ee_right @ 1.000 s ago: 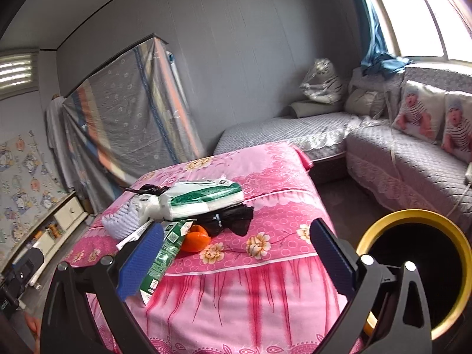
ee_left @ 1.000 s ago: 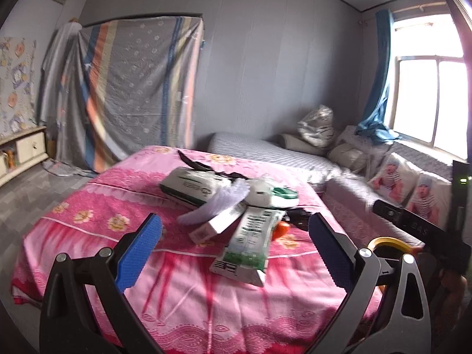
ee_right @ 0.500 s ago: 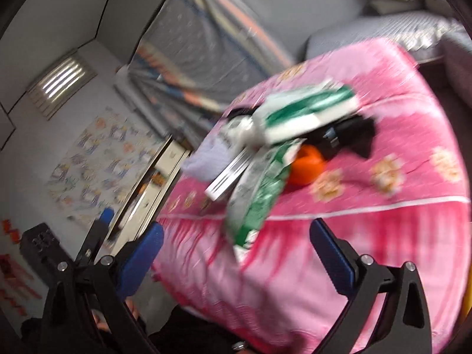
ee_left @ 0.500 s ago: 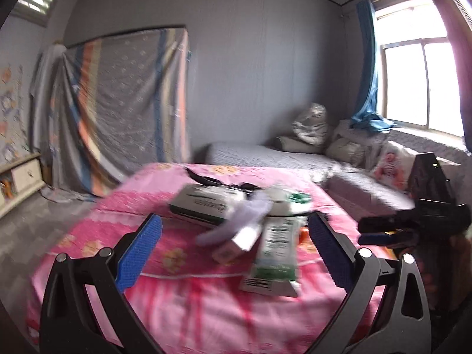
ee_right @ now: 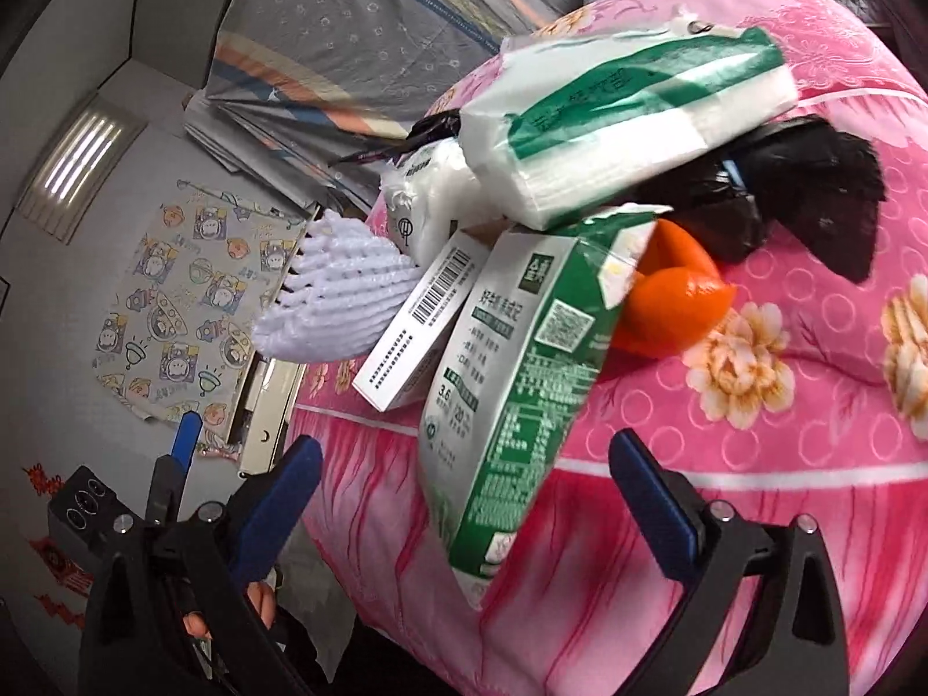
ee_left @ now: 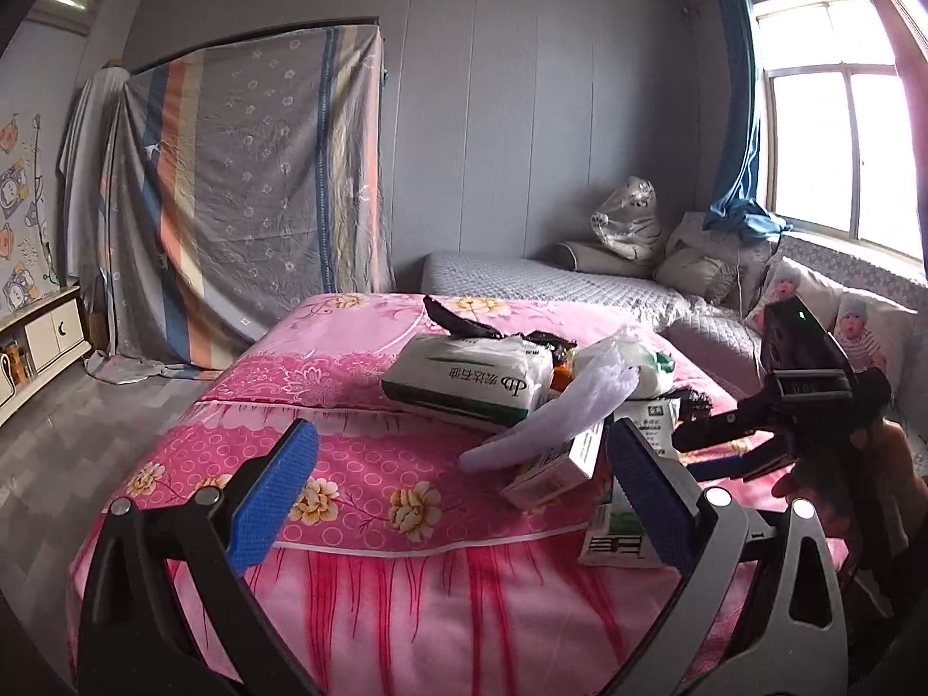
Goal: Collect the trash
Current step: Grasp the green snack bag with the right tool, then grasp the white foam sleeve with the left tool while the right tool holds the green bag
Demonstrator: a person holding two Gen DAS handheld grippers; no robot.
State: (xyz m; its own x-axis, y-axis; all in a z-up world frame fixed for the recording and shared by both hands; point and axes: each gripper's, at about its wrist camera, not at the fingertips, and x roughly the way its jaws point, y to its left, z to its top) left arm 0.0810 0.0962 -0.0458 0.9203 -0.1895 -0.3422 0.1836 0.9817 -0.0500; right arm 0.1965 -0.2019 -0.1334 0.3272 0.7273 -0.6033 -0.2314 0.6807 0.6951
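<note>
Pink floral bedspread [ee_left: 371,464] fills the lower middle of the left wrist view and the right half of the right wrist view. Striped grey sheet [ee_left: 243,185] hangs on the wall, upper left of the left view. Grey quilted sofa [ee_left: 557,284] sits mid right, under the window [ee_left: 835,145].

Trash pile lies on the bed, centre right in the left view, centre in the right view. Tissue pack [ee_right: 626,116], white with green stripe, tops the pile. Green-white milk carton [ee_right: 510,383] lies flat below it, its end hanging over the bed edge. White barcode box [ee_right: 417,330] lies touching the carton's left side. White foam fruit net [ee_right: 336,301] rests on the box, left of it. Black plastic bag [ee_right: 812,197] lies under the tissue pack, right side. Orange piece [ee_right: 673,313] is wedged between carton and bag.

Left gripper [ee_left: 458,493] is spread wide and empty, low centre of its frame, blue pads [ee_left: 272,493] short of the pile. Right gripper [ee_right: 464,493] is spread wide and empty, with the carton's end between its pads, not touching.
</note>
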